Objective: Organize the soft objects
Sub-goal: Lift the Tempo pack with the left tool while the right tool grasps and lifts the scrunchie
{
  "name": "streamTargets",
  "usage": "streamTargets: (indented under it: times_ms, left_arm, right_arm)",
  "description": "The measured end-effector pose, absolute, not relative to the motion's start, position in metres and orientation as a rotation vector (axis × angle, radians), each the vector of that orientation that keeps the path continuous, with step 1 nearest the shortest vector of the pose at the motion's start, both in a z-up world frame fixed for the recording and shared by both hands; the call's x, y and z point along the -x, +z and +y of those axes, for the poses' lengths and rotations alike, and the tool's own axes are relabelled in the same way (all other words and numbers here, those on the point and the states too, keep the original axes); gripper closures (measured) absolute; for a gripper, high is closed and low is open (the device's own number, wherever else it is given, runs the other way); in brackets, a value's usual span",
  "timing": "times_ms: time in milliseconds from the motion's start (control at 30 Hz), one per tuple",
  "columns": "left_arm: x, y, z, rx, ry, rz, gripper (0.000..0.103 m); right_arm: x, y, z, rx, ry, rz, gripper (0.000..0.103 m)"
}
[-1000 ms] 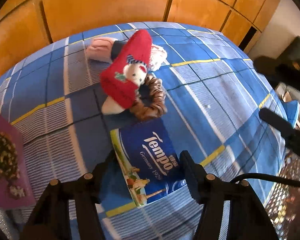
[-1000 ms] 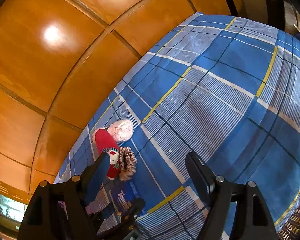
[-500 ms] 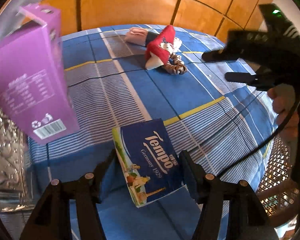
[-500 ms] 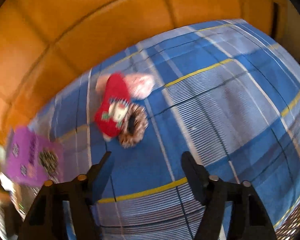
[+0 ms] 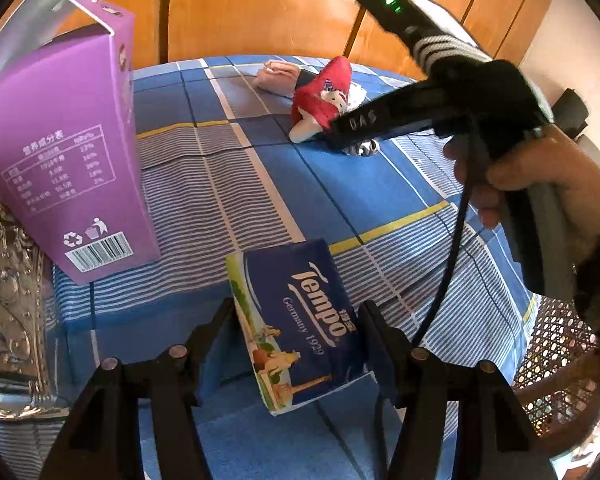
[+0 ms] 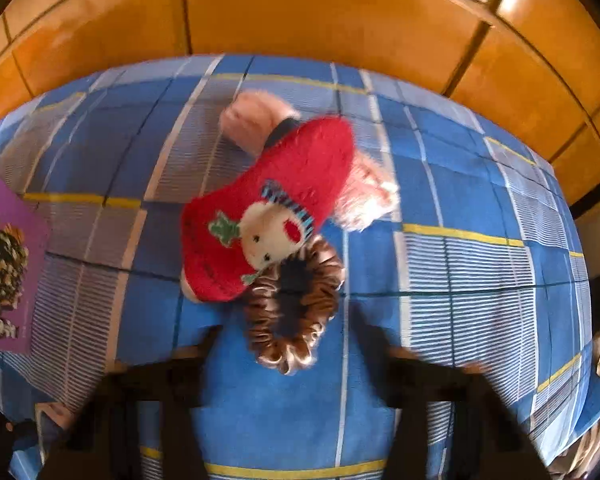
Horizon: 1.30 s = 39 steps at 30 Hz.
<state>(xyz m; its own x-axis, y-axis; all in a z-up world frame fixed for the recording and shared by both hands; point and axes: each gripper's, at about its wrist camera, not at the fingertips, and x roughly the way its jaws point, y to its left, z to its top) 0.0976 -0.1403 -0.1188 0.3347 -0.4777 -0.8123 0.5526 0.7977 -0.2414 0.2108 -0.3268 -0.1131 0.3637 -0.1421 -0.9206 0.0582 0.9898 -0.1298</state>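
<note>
We have swung our open right gripper (image 6: 292, 364) over the brown satin scrunchie (image 6: 292, 312) at 12 o'clock, ready to grasp, while our left gripper (image 5: 296, 328) grips the blue Tempo tissue pack (image 5: 300, 320)

Home bedroom, plaid bedsheet (image 5: 260, 184), wooden wardrobe panels (image 5: 260, 12), wicker chair (image 5: 560, 360)
</note>
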Motion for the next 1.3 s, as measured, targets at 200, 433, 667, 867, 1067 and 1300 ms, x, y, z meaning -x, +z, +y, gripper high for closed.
streamTargets:
  times_ms: [200, 433, 667, 867, 1067, 1300]
  left_arm:
    - [-0.096, -0.12, -0.136, -0.07, -0.682, 1.016, 0.041]
    - [-0.091, -0.12, -0.132, -0.077, -0.682, 1.001, 0.042]
    - [-0.092, -0.114, -0.143, -0.123, -0.645, 1.017, 0.044]
    - [-0.102, -0.095, -0.164, -0.172, -0.648, 0.996, 0.045]
    - [-0.131, -0.042, -0.184, -0.153, -0.651, 0.916, 0.045]
    - [-0.201, 0.033, -0.174, -0.091, -0.556, 0.818, 0.045]
  right_arm:
    - [-0.179, -0.109, -0.334, -0.03, -0.049, 1.25, 0.087]
    - [-0.145, -0.116, -0.356, -0.205, -0.004, 1.297, 0.085]
    - [-0.145, -0.117, -0.359, -0.176, -0.011, 1.278, 0.085]
    - [-0.142, -0.115, -0.358, -0.192, -0.008, 1.275, 0.085]
    - [-0.141, -0.115, -0.362, -0.202, 0.001, 1.274, 0.083]
    - [-0.143, -0.115, -0.354, -0.167, -0.006, 1.275, 0.082]
